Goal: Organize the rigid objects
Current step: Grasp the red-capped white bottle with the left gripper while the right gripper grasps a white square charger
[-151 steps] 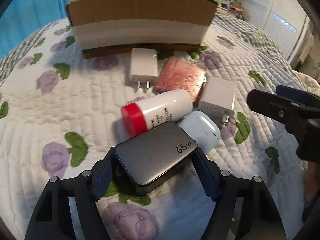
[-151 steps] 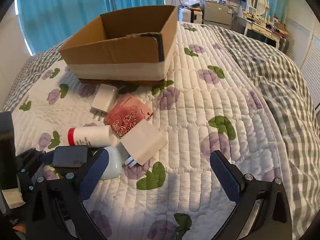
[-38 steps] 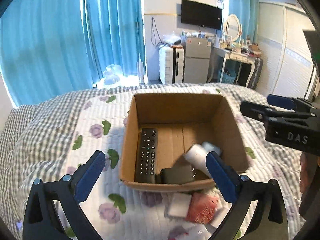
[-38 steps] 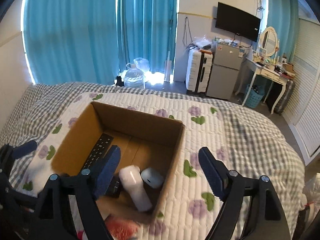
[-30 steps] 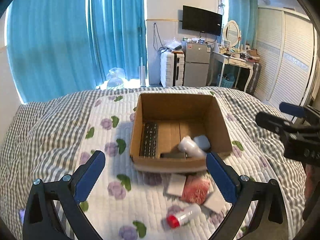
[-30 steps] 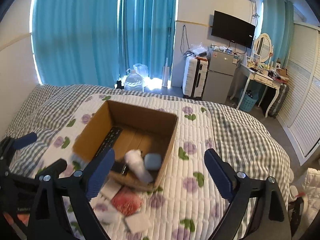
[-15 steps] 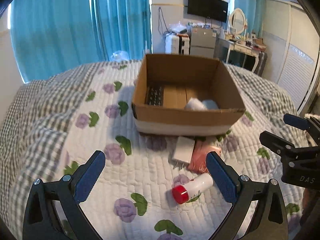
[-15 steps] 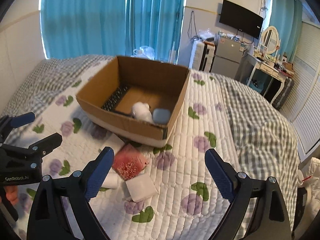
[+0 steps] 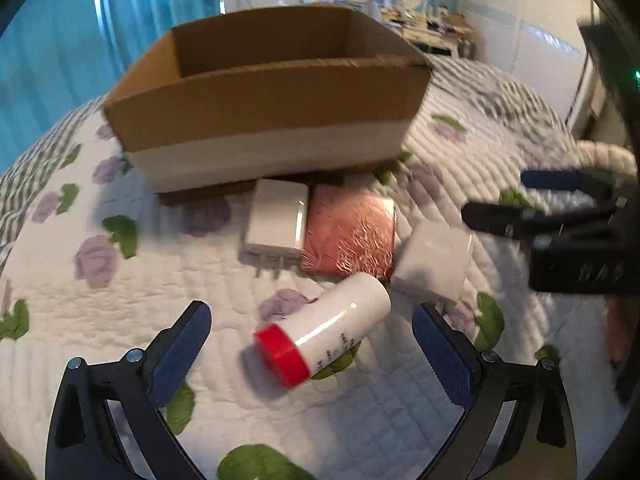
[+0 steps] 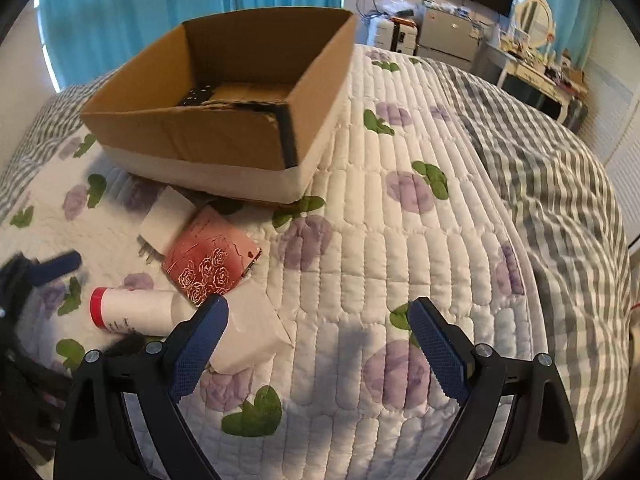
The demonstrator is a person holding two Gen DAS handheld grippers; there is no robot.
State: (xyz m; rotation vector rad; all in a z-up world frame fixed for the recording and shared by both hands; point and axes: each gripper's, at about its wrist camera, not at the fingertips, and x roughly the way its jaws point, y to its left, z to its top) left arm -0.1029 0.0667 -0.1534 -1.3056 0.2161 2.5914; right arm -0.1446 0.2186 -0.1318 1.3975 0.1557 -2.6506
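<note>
Tongs gape wide around bottle, sides untouched.

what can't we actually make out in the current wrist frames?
- Cardboard box contents: left wrist view sees only its near wall; right wrist view shows just a dark object at the floor, unidentifiable.
- Print on the red-capped bottle: too small, blurred.
- Second white block: partly behind the right gripper finger; motion-blurred in left view.
- Left gripper: open, empty.
</note>
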